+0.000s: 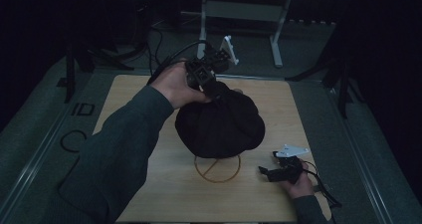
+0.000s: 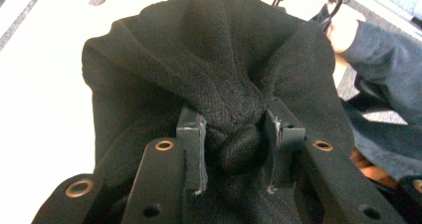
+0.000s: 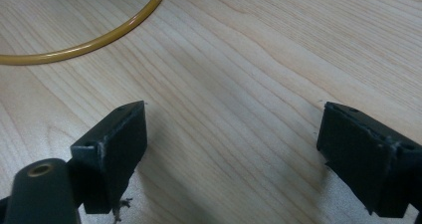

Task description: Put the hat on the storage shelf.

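A black cloth hat hangs over the middle of the wooden table. My left gripper is shut on a gathered fold at its far top edge. In the left gripper view the black fabric bunches between the two jaws, with my left gripper pinched on the knot of cloth. Under the hat's near edge a yellow ring stand shows on the table. My right gripper rests low at the near right, open and holding nothing. In the right gripper view, my right gripper has its jaws wide apart over bare wood, with the yellow ring at upper left.
A grey metal frame stands on the floor beyond the table. Black cables run at the far left. Dark stand legs are at both sides. A person's other sleeve shows at the right of the left gripper view.
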The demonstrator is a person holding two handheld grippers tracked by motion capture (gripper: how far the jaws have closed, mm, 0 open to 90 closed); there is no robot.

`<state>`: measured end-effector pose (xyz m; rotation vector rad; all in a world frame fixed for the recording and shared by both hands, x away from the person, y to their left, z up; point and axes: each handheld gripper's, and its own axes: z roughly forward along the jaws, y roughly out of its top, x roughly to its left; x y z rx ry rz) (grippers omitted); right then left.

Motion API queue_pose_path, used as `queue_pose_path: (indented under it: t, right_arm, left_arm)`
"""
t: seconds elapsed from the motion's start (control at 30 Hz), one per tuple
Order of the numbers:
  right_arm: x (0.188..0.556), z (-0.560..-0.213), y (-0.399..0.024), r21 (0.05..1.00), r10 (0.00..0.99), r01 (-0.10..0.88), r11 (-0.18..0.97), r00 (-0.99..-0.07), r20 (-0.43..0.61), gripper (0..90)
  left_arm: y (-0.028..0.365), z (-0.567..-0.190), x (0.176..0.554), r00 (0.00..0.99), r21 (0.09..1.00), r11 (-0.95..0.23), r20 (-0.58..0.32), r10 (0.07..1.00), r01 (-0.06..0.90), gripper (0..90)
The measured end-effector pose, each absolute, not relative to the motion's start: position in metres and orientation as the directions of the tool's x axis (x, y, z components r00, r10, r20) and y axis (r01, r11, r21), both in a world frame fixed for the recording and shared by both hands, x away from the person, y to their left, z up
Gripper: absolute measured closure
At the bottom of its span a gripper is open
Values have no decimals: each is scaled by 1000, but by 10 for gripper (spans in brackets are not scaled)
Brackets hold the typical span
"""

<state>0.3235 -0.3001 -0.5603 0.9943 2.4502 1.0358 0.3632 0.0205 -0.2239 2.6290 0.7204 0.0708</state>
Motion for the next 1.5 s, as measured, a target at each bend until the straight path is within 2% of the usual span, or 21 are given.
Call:
queue_pose_path:
  t: [0.53, 0.7, 0.83, 1.17, 1.5]
  right_arm:
    - [323, -560, -300, 720, 700, 484, 498, -714, -4, 119]
    - [323, -560, -300, 719, 701, 486, 497, -713, -2, 119]
    - [323, -560, -300, 719, 701, 486, 497, -713, -2, 119]
    - [323, -560, -300, 719, 701, 486, 497, -713, -2, 119]
    - [323, -560, -300, 719, 701, 486, 497, -713, -2, 119]
  left_arm:
    - [19, -239, 363, 872, 358, -804, -75, 483, 476, 645]
    - [16, -241, 361, 874, 352, -811, -49, 484, 468, 565]
    - [19, -233, 360, 870, 389, -793, -50, 491, 469, 526]
    - [22, -232, 360, 864, 391, -793, -12, 503, 467, 413]
    - [40, -229, 361, 847, 419, -771, 6, 531, 480, 387]
